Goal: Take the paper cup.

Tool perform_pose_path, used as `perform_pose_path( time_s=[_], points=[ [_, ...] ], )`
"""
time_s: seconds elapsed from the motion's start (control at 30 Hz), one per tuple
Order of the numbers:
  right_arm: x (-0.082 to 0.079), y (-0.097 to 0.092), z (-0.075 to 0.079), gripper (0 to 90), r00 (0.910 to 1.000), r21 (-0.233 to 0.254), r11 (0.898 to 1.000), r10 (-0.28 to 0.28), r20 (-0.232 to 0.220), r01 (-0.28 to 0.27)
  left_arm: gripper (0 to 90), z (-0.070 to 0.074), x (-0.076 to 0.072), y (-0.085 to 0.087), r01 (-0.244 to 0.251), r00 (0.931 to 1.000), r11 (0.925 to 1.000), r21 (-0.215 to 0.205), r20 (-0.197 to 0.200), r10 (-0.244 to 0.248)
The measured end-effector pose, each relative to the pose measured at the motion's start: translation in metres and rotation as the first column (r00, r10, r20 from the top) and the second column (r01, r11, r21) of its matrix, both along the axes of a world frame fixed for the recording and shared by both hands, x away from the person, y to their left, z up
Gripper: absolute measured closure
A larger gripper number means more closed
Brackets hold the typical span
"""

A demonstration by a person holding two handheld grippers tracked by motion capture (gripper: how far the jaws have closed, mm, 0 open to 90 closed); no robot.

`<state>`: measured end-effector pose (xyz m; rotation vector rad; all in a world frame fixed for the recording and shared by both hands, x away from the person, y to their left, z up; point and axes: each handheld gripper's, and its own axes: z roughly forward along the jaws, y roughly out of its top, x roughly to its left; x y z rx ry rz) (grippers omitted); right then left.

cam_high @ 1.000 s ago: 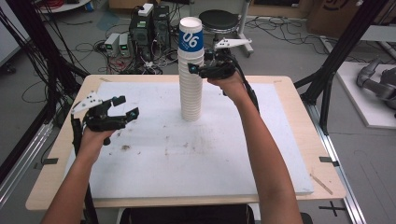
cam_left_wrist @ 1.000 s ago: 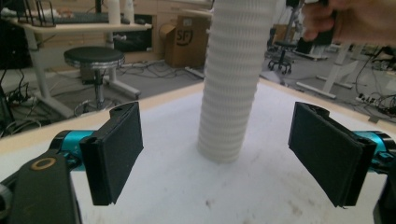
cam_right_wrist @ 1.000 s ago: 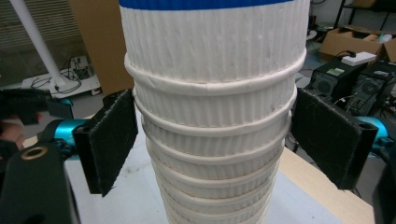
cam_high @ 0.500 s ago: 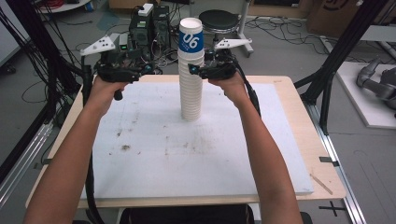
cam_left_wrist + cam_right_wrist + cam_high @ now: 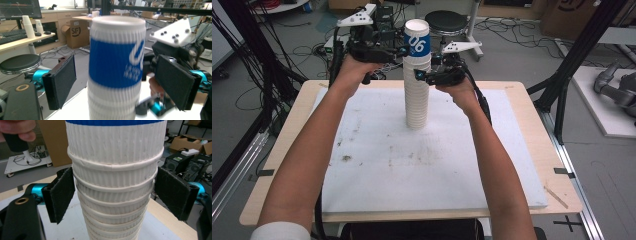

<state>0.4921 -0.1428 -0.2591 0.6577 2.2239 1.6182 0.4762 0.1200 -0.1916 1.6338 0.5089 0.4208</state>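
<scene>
A tall stack of white ribbed paper cups (image 5: 416, 102) stands upright on the white board (image 5: 377, 175). Its top cup (image 5: 417, 39) bears a blue band. My left gripper (image 5: 399, 53) is level with that top cup (image 5: 117, 57). It is open (image 5: 118, 83), with a pad on each side of the blue band and a gap at both. My right gripper (image 5: 422, 76) holds the stack just below the blue cup. Its jaws have just been closing on the stack (image 5: 115, 202), and both pads (image 5: 62, 195) now press its sides.
The white board lies on a wooden table (image 5: 539, 110). Beyond the far edge are a black stool (image 5: 447, 22), computer boxes and floor cables. Black frame posts (image 5: 577, 55) stand at the table's right and left. Both forearms reach over the board.
My left gripper rose from low over the table's left side and moved right, up to the top cup. The right gripper stayed at the stack.
</scene>
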Motion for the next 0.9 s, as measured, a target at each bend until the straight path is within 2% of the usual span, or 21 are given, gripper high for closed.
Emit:
perform_pose_path(
  time_s=[0.03,0.1,0.17,0.23,0.3,0.33,0.4,0.43,0.7,0.9],
  points=[
    [0.0,0.0,0.0,17.7,1.0,0.0,1.0,0.001,0.0,-0.001,17.3,0.0,0.0,0.0,0.0,1.0,1.0,0.0,0.0,0.0],
    [0.0,0.0,0.0,17.8,1.0,0.001,1.0,-0.001,-0.001,0.001,17.3,0.004,0.005,-0.016,0.001,1.0,0.9997,0.025,-0.007,-0.001],
    [-0.001,0.0,0.0,17.8,1.0,-0.002,1.0,-0.001,-0.002,0.001,17.3,0.004,0.006,-0.02,0.003,0.9999,0.9994,0.034,-0.012,-0.002],
    [-0.002,0.001,0.001,17.8,1.0,-0.009,1.0,0.0,0.002,0.0,17.3,0.004,0.009,-0.028,-0.011,0.9997,0.9982,0.059,-0.02,0.012],
    [-0.003,0.001,0.002,17.8,1.0,-0.015,1.0,0.004,0.004,-0.004,17.3,0.003,0.012,-0.035,-0.017,0.9995,0.9978,0.063,-0.027,0.019],
    [-0.003,0.001,0.002,17.8,1.0,-0.015,1.0,0.004,0.004,-0.004,17.3,0.003,0.012,-0.035,-0.017,0.9995,0.9978,0.063,-0.027,0.019],
    [-0.005,0.001,0.002,17.8,0.9999,-0.023,1.0,0.009,0.008,-0.009,23.0,0.002,0.012,-0.037,-0.021,0.9992,0.9981,0.057,-0.031,0.023],
    [-0.005,0.001,0.003,17.8,1.0,-0.023,1.0,0.008,0.005,-0.008,23.3,0.003,0.012,-0.038,-0.027,0.9995,0.9978,0.061,-0.016,0.028],
    [-0.005,-0.002,0.0,18.1,1.0,-0.014,1.0,0.002,0.005,-0.002,24.9,0.008,0.011,-0.041,-0.036,0.9993,0.9949,0.094,0.012,0.035],
    [-0.006,-0.004,-0.003,21.8,0.9999,-0.03,1.0,0.005,0.013,-0.004,26.9,0.021,0.008,-0.038,-0.041,0.9979,0.9983,0.041,0.051,0.039]
  ],
)
